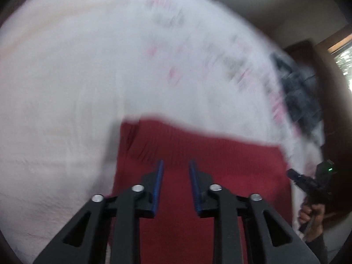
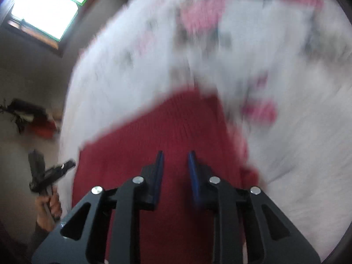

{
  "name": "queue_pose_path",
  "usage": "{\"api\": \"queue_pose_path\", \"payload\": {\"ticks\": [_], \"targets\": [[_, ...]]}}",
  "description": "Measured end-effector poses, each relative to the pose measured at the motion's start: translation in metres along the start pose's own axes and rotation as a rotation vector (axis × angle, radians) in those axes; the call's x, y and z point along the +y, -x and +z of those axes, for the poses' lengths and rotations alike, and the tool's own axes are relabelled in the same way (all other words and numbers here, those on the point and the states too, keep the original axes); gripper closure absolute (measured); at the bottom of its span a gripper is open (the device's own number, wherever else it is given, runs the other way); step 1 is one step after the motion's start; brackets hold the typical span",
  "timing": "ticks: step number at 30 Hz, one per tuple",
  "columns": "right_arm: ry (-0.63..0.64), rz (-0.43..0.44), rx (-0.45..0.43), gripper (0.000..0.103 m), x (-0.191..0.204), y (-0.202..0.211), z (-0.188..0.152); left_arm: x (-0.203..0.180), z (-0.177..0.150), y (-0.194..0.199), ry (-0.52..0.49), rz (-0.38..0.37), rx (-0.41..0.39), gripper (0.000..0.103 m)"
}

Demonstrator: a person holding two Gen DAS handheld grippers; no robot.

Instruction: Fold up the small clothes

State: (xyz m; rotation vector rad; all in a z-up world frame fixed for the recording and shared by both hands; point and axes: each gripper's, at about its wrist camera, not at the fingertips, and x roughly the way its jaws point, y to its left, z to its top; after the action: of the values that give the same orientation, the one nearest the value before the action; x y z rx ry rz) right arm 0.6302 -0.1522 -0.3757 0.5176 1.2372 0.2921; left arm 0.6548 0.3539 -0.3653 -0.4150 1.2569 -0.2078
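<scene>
A red ribbed knit garment (image 1: 198,158) lies flat on a white bedsheet (image 1: 66,88); it also fills the lower middle of the right wrist view (image 2: 165,136). My left gripper (image 1: 176,165) hovers over the garment's near part, open, with nothing between its blue pads (image 1: 159,180). My right gripper (image 2: 176,156) also stands open above the red cloth, empty. Each view shows the other gripper at its edge, held by a hand: right gripper (image 1: 312,182), left gripper (image 2: 50,173). Both views are motion-blurred.
The sheet carries a pink and grey print (image 2: 202,15) toward its far side. A dark cloth item (image 1: 297,92) lies at the bed's far right edge. A window (image 2: 46,8) is at the upper left, and dark and red things (image 2: 33,118) lie on the floor.
</scene>
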Motion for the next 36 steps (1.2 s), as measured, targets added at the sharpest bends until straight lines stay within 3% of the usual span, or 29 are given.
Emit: {"api": "queue_pose_path", "payload": {"ticks": [2, 5, 6, 7, 9, 11, 14, 17, 18, 21, 23, 24, 25, 27, 29, 30, 32, 34, 36], "targets": [[-0.029, -0.001, 0.001, 0.102, -0.018, -0.006, -0.001, 0.021, -0.005, -0.022, 0.047, 0.060, 0.060, 0.101], [-0.101, 0.031, -0.024, 0.103, -0.031, 0.008, 0.001, 0.035, -0.008, -0.003, 0.120, 0.025, 0.019, 0.099], [-0.095, 0.048, -0.036, 0.096, -0.029, 0.016, -0.002, 0.031, -0.011, 0.010, 0.108, -0.010, -0.003, 0.098], [-0.074, 0.103, -0.037, 0.096, -0.020, 0.025, -0.011, 0.023, -0.017, 0.025, 0.082, -0.077, -0.025, 0.098], [-0.037, 0.198, -0.018, 0.096, -0.003, 0.030, -0.030, 0.009, -0.055, 0.055, 0.020, -0.284, -0.046, 0.096], [0.002, 0.245, 0.023, 0.096, 0.014, 0.021, -0.054, 0.011, -0.065, 0.051, 0.025, -0.295, -0.027, 0.094], [0.000, 0.199, 0.040, 0.103, 0.013, 0.000, -0.078, 0.036, -0.087, 0.016, 0.074, -0.172, 0.063, 0.101], [-0.066, 0.194, 0.000, 0.103, 0.004, 0.007, -0.081, 0.046, -0.092, 0.028, 0.112, -0.141, 0.036, 0.100], [-0.054, 0.196, -0.010, 0.098, 0.013, 0.016, -0.084, 0.041, -0.094, 0.043, 0.090, -0.137, 0.011, 0.099], [0.038, 0.295, 0.014, 0.097, 0.053, 0.035, -0.114, 0.016, -0.119, 0.084, -0.004, -0.279, -0.036, 0.099], [0.091, 0.339, 0.067, 0.097, 0.075, 0.025, -0.140, -0.001, -0.150, 0.089, -0.074, -0.361, -0.006, 0.098], [0.108, 0.336, 0.085, 0.097, 0.081, 0.017, -0.149, -0.007, -0.165, 0.082, -0.093, -0.365, 0.022, 0.098], [0.118, 0.320, 0.114, 0.096, 0.084, 0.004, -0.161, -0.007, -0.184, 0.057, -0.094, -0.309, 0.075, 0.098], [0.114, 0.268, 0.167, 0.103, 0.078, -0.022, -0.175, -0.002, -0.191, 0.043, -0.078, -0.265, 0.100, 0.100], [0.099, 0.268, 0.162, 0.103, 0.068, -0.027, -0.180, 0.012, -0.197, 0.029, -0.020, -0.253, 0.122, 0.101], [0.080, 0.267, 0.155, 0.103, 0.066, -0.018, -0.178, 0.012, -0.198, 0.032, -0.006, -0.261, 0.118, 0.102], [0.106, 0.263, 0.106, 0.096, 0.064, 0.008, -0.176, -0.002, -0.199, 0.061, -0.038, -0.350, 0.053, 0.088], [0.102, 0.265, 0.049, 0.095, 0.045, 0.043, -0.180, -0.006, -0.201, 0.065, -0.049, -0.353, 0.038, 0.081], [0.054, 0.203, 0.004, 0.098, 0.007, 0.066, -0.178, 0.009, -0.205, 0.055, -0.020, -0.284, 0.048, 0.080]]}}
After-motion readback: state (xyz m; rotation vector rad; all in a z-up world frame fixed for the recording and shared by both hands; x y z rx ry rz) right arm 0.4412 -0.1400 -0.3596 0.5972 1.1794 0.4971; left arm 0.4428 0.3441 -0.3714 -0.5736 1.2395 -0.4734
